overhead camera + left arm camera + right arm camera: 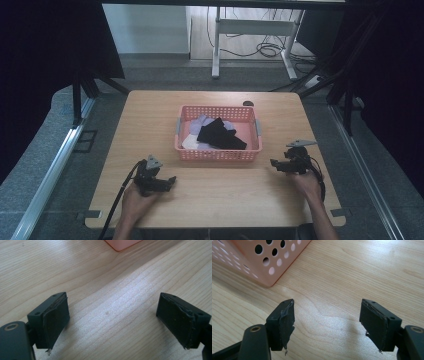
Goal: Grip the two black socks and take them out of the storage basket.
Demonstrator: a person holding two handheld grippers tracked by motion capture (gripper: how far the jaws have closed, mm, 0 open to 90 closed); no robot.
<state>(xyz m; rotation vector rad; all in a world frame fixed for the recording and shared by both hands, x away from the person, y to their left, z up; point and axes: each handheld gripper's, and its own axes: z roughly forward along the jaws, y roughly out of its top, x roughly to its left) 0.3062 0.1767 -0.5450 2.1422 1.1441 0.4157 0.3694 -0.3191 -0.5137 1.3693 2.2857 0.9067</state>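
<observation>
A pink perforated basket [218, 153] stands mid-table with black cloth [219, 133], lilac cloth [202, 121] and white cloth [190, 142] inside. My left gripper [172, 180] rests on the wood at the front left, pointing right, open with nothing between its jaws [112, 317]. My right gripper [273, 163] sits at the front right, pointing left at the basket's corner [265, 263], also open and empty [326, 317]. Both are held by a person's hands, just outside the basket.
The wooden table [215, 200] has bare room in front of the basket. A small dark disc [248, 103] lies near the far edge. Black curtains flank both sides; a white desk frame [250, 30] and cables stand beyond.
</observation>
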